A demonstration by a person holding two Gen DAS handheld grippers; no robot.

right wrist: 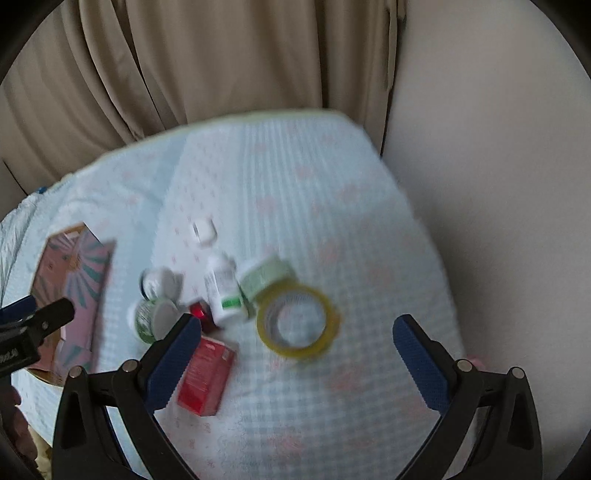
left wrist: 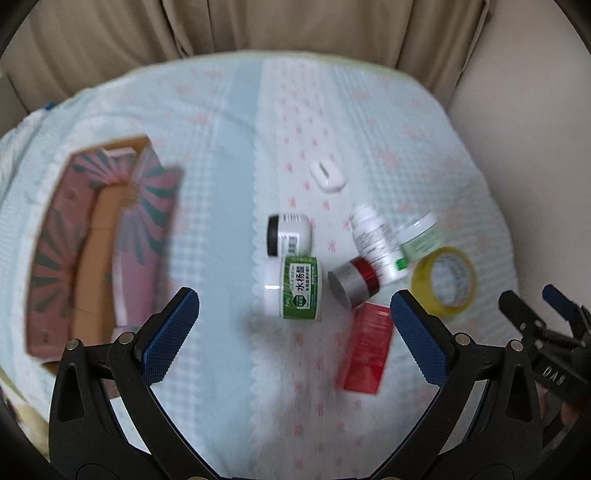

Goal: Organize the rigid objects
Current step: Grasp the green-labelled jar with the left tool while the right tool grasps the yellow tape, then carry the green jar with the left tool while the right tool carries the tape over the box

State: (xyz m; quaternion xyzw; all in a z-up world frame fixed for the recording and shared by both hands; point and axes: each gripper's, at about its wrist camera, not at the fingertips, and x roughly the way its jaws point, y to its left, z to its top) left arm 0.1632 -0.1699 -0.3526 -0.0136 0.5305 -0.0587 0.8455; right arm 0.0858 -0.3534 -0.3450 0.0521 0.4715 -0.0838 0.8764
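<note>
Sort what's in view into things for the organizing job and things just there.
For the job: cardboard box, green-label jar, black-lid jar, white bottle, red-and-silver jar, red carton, yellow tape roll, pale green tub, white case.

Just there: blanket, curtain.

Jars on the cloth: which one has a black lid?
The white jar lying on its side just beyond the green-labelled jar; the others have white, silver or pale lids.

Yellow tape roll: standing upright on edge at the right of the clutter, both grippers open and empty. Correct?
Not quite. The yellow tape roll lies flat, hole facing up, as the right wrist view shows. It is at the clutter's right, and the left gripper and right gripper are open and empty.
</note>
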